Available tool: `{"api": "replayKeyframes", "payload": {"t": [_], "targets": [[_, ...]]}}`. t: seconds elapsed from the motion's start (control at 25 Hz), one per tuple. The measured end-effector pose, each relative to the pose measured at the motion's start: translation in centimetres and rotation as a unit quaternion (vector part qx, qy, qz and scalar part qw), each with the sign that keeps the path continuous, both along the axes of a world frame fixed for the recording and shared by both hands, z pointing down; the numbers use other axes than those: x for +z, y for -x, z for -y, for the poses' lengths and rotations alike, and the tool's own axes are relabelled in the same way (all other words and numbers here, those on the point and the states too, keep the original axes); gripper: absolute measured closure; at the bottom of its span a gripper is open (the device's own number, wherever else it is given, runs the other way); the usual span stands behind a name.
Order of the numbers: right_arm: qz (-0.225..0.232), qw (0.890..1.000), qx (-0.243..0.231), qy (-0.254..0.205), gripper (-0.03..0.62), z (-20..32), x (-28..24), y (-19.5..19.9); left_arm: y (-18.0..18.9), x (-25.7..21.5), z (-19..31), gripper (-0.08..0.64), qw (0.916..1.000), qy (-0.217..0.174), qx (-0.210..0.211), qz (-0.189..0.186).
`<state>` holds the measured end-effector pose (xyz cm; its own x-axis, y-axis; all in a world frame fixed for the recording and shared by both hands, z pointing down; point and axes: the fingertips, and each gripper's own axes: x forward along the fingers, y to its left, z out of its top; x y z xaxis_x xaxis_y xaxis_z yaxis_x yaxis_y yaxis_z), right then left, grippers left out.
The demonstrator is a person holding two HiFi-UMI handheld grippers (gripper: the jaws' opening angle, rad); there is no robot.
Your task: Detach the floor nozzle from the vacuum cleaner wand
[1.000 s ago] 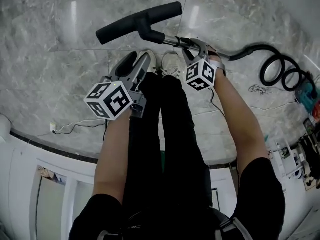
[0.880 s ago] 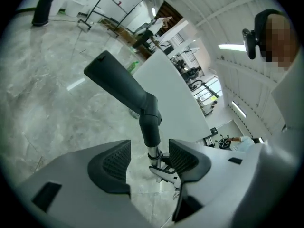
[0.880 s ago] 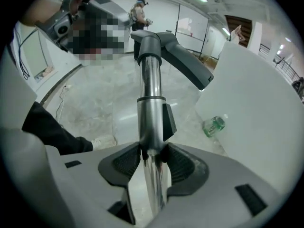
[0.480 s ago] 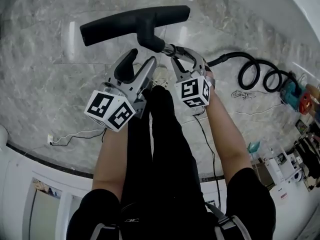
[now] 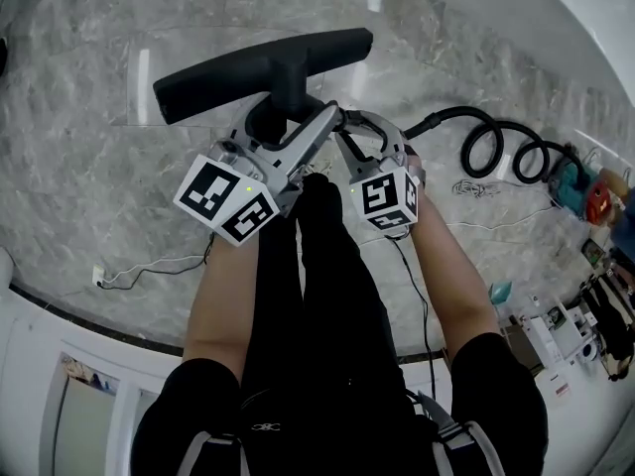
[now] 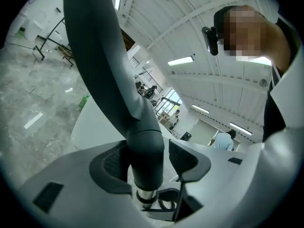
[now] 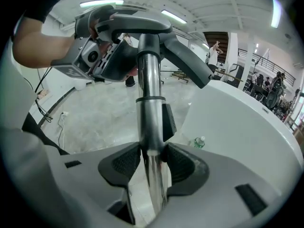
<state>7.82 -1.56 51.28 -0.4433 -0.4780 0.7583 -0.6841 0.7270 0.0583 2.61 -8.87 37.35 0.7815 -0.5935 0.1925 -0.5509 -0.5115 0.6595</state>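
Observation:
The black floor nozzle [image 5: 258, 67] hangs above the marble floor, still joined to the shiny metal wand [image 7: 151, 80]. My left gripper [image 5: 288, 119] straddles the nozzle's dark neck [image 6: 142, 141]. In the left gripper view my left gripper [image 6: 145, 158] has the neck against the left pad and a narrow gap at the right pad, so it stands open. My right gripper [image 5: 362, 132] is just behind it. In the right gripper view my right gripper [image 7: 153, 163] is shut on the wand, both pads pressing the tube below its black latch collar [image 7: 167, 120].
A black hose [image 5: 496, 137] coils on the floor at the right, near orange and teal tools [image 5: 585, 191]. A white cable [image 5: 149, 266] lies at the left by a white ledge [image 5: 60, 365]. A bottle [image 7: 198, 141] stands on the floor. The person's legs are below the grippers.
Both grippers have risen, lifting the wand and nozzle off the floor. The left gripper came up from beside the legs and now has the nozzle's neck between its jaws.

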Motion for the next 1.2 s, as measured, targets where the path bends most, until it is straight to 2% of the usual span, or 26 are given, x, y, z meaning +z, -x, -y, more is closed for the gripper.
{"api": "replayKeyframes", "payload": {"t": [0.08,0.12,0.16,0.24,0.4,0.48,0.52,0.64,0.76,0.84,0.92,1.04,1.2], "targets": [[0.004,1.000,0.000,0.009,0.414,-0.4,0.1,0.2,0.1,0.2,-0.1,0.328,1.0000,0.000,0.002,-0.002],[0.007,1.000,0.001,0.013,0.414,-0.5,0.1,0.4,0.3,0.2,-0.1,0.366,1.0000,-0.002,0.001,-0.003],[0.009,1.000,0.002,0.016,0.414,-0.5,0.0,0.6,0.6,0.2,0.0,0.374,1.0000,-0.005,-0.006,-0.004],[0.006,1.000,0.009,0.023,0.414,-0.1,0.2,1.1,1.3,0.3,0.4,0.379,0.9993,-0.013,-0.035,0.004],[-0.009,0.999,0.040,0.026,0.414,0.8,0.6,1.9,2.6,0.7,1.0,0.380,0.9919,-0.027,-0.111,0.055],[-0.007,0.998,0.049,0.024,0.414,1.2,0.6,2.2,2.9,0.6,1.5,0.380,0.9907,-0.025,-0.125,0.048],[0.000,0.999,0.045,0.026,0.414,1.2,0.4,2.4,2.9,0.4,1.5,0.380,0.9919,-0.026,-0.118,0.039],[0.048,0.997,-0.020,0.057,0.414,0.6,-0.2,3.1,3.1,-0.3,1.3,0.380,0.9969,-0.043,-0.065,0.006],[0.092,0.981,-0.120,0.125,0.414,-0.5,-0.2,3.5,3.0,-0.2,0.4,0.380,0.9980,-0.061,-0.013,-0.009],[0.092,0.974,-0.146,0.144,0.414,-0.7,-0.1,3.5,2.9,0.1,0.1,0.380,0.9981,-0.061,-0.010,-0.007],[0.068,0.984,-0.116,0.118,0.414,-0.1,0.2,3.2,2.9,0.4,0.4,0.380,0.9981,-0.055,-0.028,0.008],[0.033,0.997,-0.036,0.052,0.414,1.3,0.6,2.7,2.8,0.7,1.2,0.380,0.9967,-0.042,-0.059,0.035],[0.005,0.999,0.043,-0.002,0.414,2.5,1.1,2.7,3.0,1.2,2.3,0.380,0.9941,-0.016,-0.093,0.054]]}}
